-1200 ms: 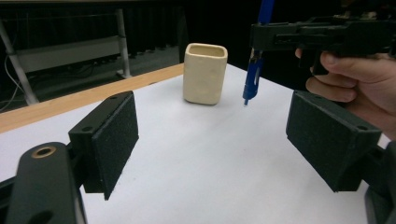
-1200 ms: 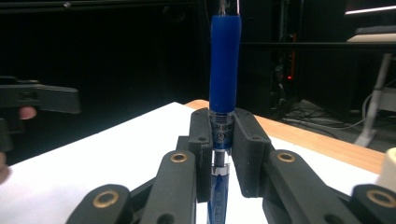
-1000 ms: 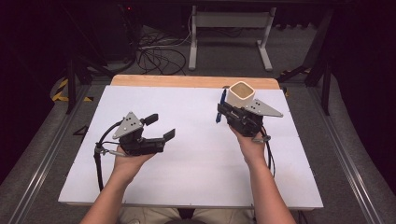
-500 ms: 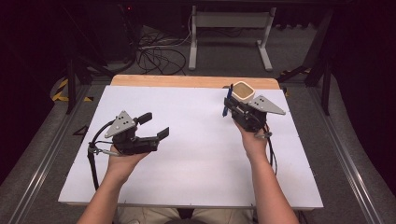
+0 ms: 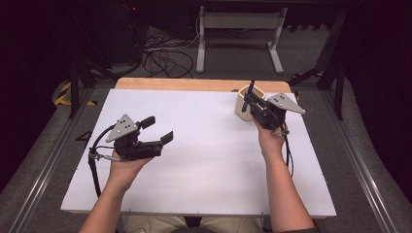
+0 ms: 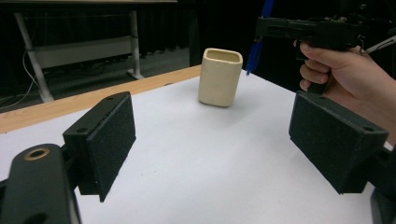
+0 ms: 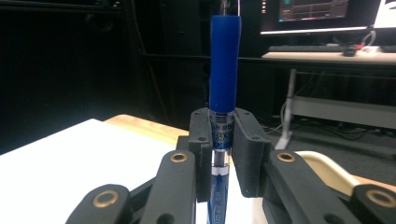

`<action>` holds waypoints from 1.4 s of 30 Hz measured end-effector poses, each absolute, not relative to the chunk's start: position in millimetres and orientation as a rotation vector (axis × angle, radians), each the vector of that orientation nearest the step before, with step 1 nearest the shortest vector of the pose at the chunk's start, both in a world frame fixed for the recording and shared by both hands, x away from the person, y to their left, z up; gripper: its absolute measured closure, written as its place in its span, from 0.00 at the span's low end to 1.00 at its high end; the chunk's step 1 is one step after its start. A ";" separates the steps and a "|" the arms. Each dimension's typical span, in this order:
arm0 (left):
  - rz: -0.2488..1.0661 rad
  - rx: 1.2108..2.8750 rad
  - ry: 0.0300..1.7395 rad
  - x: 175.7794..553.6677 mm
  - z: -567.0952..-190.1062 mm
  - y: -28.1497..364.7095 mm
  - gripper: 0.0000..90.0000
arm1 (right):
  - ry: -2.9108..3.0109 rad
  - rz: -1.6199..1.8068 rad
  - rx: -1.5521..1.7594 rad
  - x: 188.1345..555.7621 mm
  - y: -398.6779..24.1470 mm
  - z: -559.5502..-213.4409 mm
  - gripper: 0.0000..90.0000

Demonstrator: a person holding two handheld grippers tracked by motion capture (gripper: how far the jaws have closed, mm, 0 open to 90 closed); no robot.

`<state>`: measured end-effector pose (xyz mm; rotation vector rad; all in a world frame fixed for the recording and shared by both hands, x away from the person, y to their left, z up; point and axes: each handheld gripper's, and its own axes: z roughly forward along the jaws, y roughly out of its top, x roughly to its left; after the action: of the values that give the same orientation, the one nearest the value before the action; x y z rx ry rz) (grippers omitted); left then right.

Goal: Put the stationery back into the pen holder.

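Observation:
A cream cup stands at the table's far right, also seen in the left gripper view. My right gripper is shut on a blue pen, held upright close beside the cup. In the right gripper view both pads clamp the blue pen mid-barrel, and the cup's rim shows low at right. My right gripper points past the table's far edge. My left gripper hovers at the left with jaws wide apart and nothing between them, facing the cup.
The white tabletop has a wooden strip along its far edge. Beyond it lie cables and a desk frame on the floor. A monitor and keyboard sit in the dark background.
My right hand has carried the pen to the right and farther back, up against the cup. The left hand has shifted only slightly to the left.

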<state>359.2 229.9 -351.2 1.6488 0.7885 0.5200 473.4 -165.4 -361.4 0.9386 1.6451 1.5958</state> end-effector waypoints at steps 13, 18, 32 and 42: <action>0.504 1.636 0.791 359.2 -350.3 232.4 0.17 | 1.606 1.534 0.910 491.7 -168.0 -361.2 0.88; 0.503 1.645 0.789 359.5 -350.9 232.0 0.17 | 1.580 1.529 0.910 498.3 -171.3 -361.9 0.88; 0.493 1.643 0.792 359.8 -351.5 232.0 0.16 | 1.535 1.474 0.889 507.7 -175.2 -359.8 0.88; 0.483 1.622 0.802 359.4 -351.6 233.2 0.16 | 1.542 1.447 0.920 515.6 -177.2 -366.0 0.88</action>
<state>359.4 233.2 -351.6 1.6218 0.8023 0.4826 515.6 -177.2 -366.0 0.9196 1.5415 1.4466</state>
